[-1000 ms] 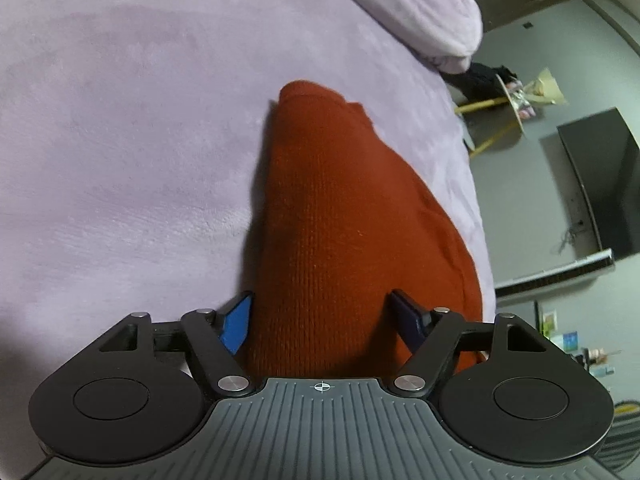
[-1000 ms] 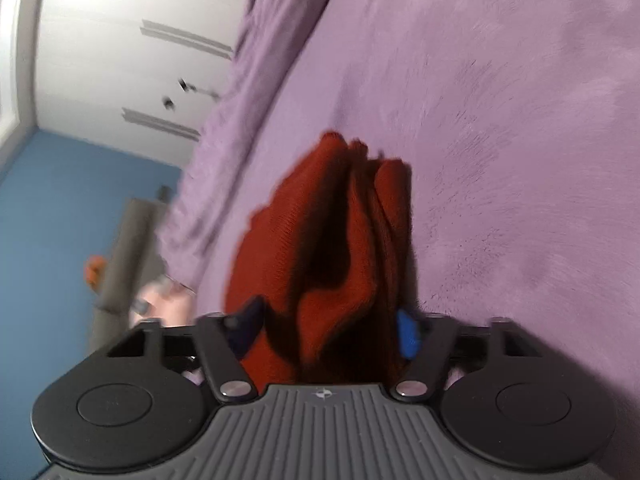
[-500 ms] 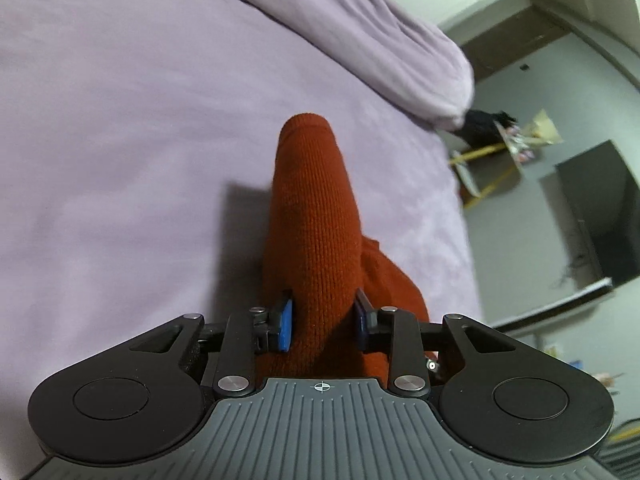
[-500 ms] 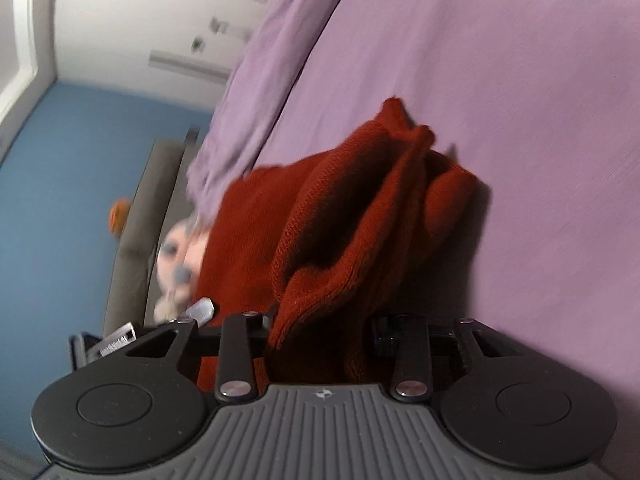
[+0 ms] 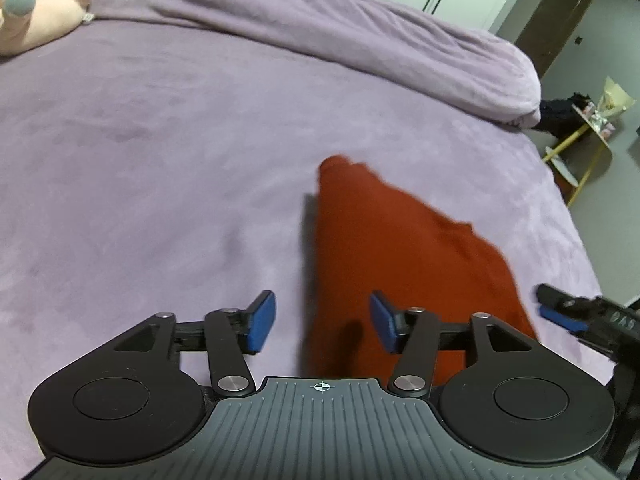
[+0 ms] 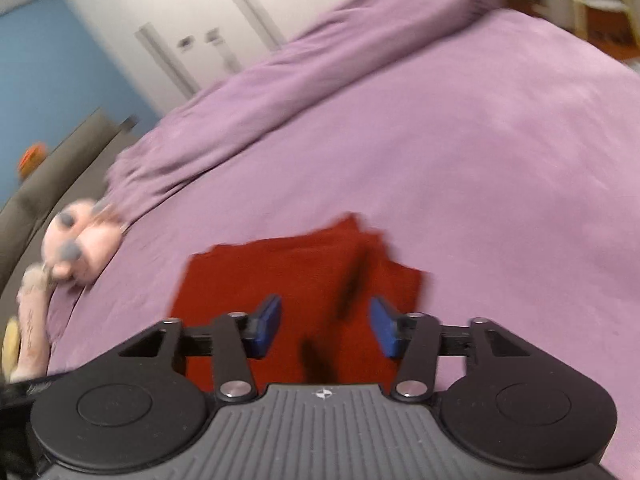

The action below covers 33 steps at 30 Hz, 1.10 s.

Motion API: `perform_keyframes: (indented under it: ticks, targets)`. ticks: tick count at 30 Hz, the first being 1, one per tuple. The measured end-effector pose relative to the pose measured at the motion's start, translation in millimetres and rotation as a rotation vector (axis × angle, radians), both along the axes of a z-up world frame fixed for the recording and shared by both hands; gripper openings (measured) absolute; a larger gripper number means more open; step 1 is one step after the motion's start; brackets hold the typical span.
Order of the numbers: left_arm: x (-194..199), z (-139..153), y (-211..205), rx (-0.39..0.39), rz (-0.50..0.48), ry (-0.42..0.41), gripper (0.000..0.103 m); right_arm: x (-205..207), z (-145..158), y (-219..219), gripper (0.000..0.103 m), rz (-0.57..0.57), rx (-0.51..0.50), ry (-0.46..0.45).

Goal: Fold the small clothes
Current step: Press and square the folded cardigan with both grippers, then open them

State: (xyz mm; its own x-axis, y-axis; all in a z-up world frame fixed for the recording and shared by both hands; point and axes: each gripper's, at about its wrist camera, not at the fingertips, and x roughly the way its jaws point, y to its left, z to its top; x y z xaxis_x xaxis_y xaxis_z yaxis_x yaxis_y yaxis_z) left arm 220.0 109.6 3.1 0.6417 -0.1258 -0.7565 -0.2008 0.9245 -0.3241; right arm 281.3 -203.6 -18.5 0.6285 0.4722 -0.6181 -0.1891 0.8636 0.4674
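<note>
The red knit garment (image 5: 404, 248) lies folded flat on the purple bed (image 5: 160, 160), and everything else is placed from it here. In the left wrist view it is a long wedge, its narrow end toward the rolled purple duvet (image 5: 360, 36) that runs across the bed beyond it. In the right wrist view the same garment (image 6: 304, 276) reads as a rough rectangle with a layered corner at its far right, though that picture is smeared by motion and the edges of the layers may be less tidy than they look.

The left gripper (image 5: 318, 322) hangs above the garment's near end. Its blue pads (image 5: 262, 322) stand spread and its jaws are opening; the left pad is over bare bed, the right pad over red cloth, and neither presses on the cloth.

The right gripper (image 6: 324, 326) hovers over the garment's near edge, also spread, with cloth seen below the gap but nothing pinched. From the left wrist view, its blue-tipped fingers (image 5: 562, 314) show just beside the garment's right edge.

A pink plush toy (image 6: 80, 248) sits on the bed well to the left of the garment, near the duvet's end. Beyond the garment's far right, off the bed, stands a small yellow-legged side table (image 5: 588, 136).
</note>
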Motion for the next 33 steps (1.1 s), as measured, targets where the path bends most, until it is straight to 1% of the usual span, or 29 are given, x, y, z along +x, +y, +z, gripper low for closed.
perform_keyframes:
  ticks: [2, 3, 4, 6, 8, 9, 11, 14, 17, 19, 20, 22, 24, 26, 27, 29, 31, 33]
  targets:
    - [17, 2, -11, 0.025, 0.023, -0.006, 0.067, 11, 3, 30, 0.028, 0.065, -0.064, -0.016]
    - [31, 0, -18, 0.042, 0.022, -0.005, 0.070, 19, 3, 47, 0.020, 0.098, -0.105, -0.021]
    - [42, -3, -23, 0.065, 0.025, 0.002, 0.071, 28, -2, 65, 0.018, 0.121, -0.144, -0.013]
    - [71, -13, -33, 0.121, 0.066, 0.035, 0.071, 49, -13, 84, 0.017, 0.091, -0.215, 0.019]
    - [101, -29, -42, 0.168, 0.057, 0.083, 0.070, 63, -26, 92, 0.015, 0.051, -0.299, 0.035]
    - [112, -35, -47, 0.185, 0.045, 0.088, 0.070, 72, -32, 94, 0.015, 0.039, -0.341, 0.042]
    - [127, -46, -56, 0.231, 0.026, 0.092, 0.071, 87, -43, 91, 0.014, 0.018, -0.362, 0.044]
    - [140, -58, -65, 0.281, 0.013, 0.094, 0.076, 96, -54, 78, 0.014, 0.020, -0.330, 0.023]
    - [148, -66, -68, 0.290, 0.026, 0.090, 0.082, 98, -60, 78, 0.010, 0.002, -0.326, -0.011]
    - [152, -68, -66, 0.280, 0.031, 0.095, 0.084, 104, -66, 77, 0.010, -0.011, -0.329, -0.017]
    - [151, -69, -65, 0.275, 0.038, 0.099, 0.087, 105, -66, 77, 0.010, -0.015, -0.323, -0.014]
    - [150, -69, -61, 0.262, 0.045, 0.106, 0.090, 106, -67, 77, 0.010, -0.020, -0.318, -0.012]
    - [145, -67, -56, 0.236, 0.055, 0.109, 0.090, 103, -67, 78, 0.010, -0.023, -0.317, -0.023]
    - [129, -58, -52, 0.217, 0.050, 0.100, 0.089, 93, -60, 78, 0.012, -0.022, -0.321, -0.028]
    - [116, -51, -50, 0.205, 0.036, 0.076, 0.088, 82, -54, 78, 0.015, -0.008, -0.334, -0.032]
    - [80, -38, -44, 0.161, 0.000, 0.003, 0.088, 48, -43, 73, 0.015, 0.041, -0.337, -0.083]
    - [42, -34, -39, 0.114, -0.024, -0.015, 0.088, 6, -37, 61, 0.015, 0.054, -0.326, -0.129]
    - [2, -38, -35, 0.059, -0.014, -0.021, 0.088, -35, -34, 43, 0.015, 0.054, -0.310, -0.170]
